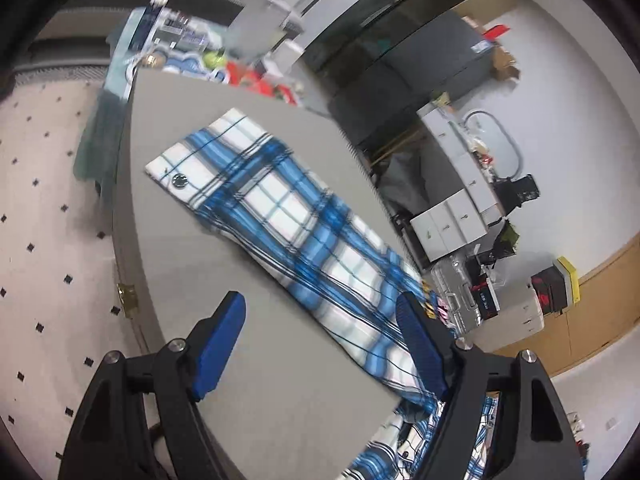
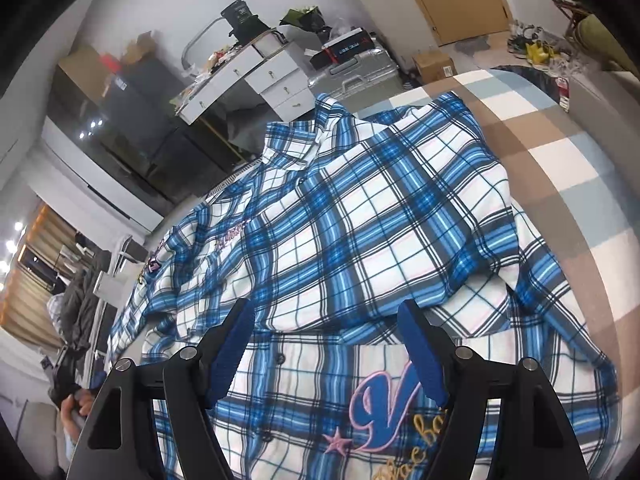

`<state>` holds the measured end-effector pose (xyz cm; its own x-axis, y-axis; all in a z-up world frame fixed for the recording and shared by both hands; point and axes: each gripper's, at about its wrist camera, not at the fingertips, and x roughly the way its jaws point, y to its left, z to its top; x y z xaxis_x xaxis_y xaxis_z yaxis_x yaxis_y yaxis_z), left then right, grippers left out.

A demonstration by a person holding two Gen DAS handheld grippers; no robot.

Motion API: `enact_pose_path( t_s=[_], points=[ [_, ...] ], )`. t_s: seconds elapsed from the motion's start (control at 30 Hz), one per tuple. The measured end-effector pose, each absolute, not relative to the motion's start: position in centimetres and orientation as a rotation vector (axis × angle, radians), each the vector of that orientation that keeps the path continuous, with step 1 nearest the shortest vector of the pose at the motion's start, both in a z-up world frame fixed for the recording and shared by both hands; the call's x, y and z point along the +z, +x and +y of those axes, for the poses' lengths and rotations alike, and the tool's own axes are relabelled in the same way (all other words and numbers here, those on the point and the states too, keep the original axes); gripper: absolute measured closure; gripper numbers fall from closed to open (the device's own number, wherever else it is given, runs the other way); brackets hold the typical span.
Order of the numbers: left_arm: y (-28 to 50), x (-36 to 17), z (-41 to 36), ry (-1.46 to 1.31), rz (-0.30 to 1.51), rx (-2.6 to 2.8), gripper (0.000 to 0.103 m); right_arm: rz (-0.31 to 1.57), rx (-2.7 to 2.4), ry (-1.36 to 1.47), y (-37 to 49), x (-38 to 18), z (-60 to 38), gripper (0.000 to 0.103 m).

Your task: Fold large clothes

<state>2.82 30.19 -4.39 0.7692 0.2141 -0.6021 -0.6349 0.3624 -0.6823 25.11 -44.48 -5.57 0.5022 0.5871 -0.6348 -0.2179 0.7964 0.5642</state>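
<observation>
Sleeve point(image 1: 280, 216) folding is pending; both hand-held grippers, left point(image 1: 320, 344) and right point(image 2: 326, 344), are held apart above the shirt point(image 2: 360, 220), ungrasped.

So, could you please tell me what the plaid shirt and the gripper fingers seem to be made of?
The plaid shirt looks like soft woven cotton, matte: it creases and drapes, with stitched lettering. The right gripper's fingers have blue pads that look like ribbed rubber or plastic on glossy black plastic arms; I cannot tell which.

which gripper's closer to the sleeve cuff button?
Left. The left gripper is open over the grey board, with the plaid sleeve's cuff button ahead of its fingers. The right gripper is open over the shirt body; no cuff shows there.
</observation>
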Motion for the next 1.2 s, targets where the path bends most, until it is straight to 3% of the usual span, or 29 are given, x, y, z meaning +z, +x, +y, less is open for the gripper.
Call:
enact_pose_path(
  t_s=[0.13,0.27,0.3,0.37,0.4,0.43,0.73,0.93,1.03,1.13,1.17,1.2],
  points=[
    [4.4,-6.9,31.9,-1.207,0.481,0.536,0.030,0.922,0.509,0.449,25.3,-5.5,-44.3,0.029],
    [5.3,-6.8,31.9,-1.204,0.469,0.547,0.041,0.938,0.506,0.462,25.3,-5.9,-44.6,0.029],
    [5.9,-6.8,32.0,-1.195,0.465,0.559,0.048,0.937,0.505,0.463,25.3,-6.0,-44.6,0.029],
    [6.8,-6.6,32.1,-1.166,0.486,0.607,0.073,0.939,0.503,0.468,25.2,-6.1,-44.7,0.029],
    [7.2,-6.6,32.2,-1.159,0.499,0.621,0.101,0.940,0.504,0.471,25.2,-6.2,-44.7,0.029],
    [7.7,-6.6,32.1,-1.132,0.512,0.622,0.103,0.944,0.504,0.473,25.1,-6.4,-44.7,0.029],
    [9.1,2.6,24.7,-0.656,0.383,0.627,0.103,0.999,0.518,0.481,24.7,-8.2,-44.5,0.029],
    [12.4,10.1,9.3,-0.350,0.304,0.231,0.103,0.976,0.516,0.501,24.3,-7.8,-45.8,0.029],
    [14.9,10.1,0.0,-0.288,0.387,-0.106,0.103,0.957,0.493,0.512,24.0,-7.5,-47.3,0.029],
    [17.2,6.3,-8.3,-0.305,0.536,-0.454,0.102,0.947,0.451,0.533,23.8,-7.6,-49.5,0.029],
    [17.8,4.4,-10.6,-0.301,0.617,-0.559,0.088,0.944,0.433,0.541,23.8,-7.6,-50.2,0.029],
    [18.4,2.0,-13.0,-0.298,0.744,-0.638,0.066,0.943,0.413,0.547,23.8,-7.6,-51.0,0.029]
  ],
)
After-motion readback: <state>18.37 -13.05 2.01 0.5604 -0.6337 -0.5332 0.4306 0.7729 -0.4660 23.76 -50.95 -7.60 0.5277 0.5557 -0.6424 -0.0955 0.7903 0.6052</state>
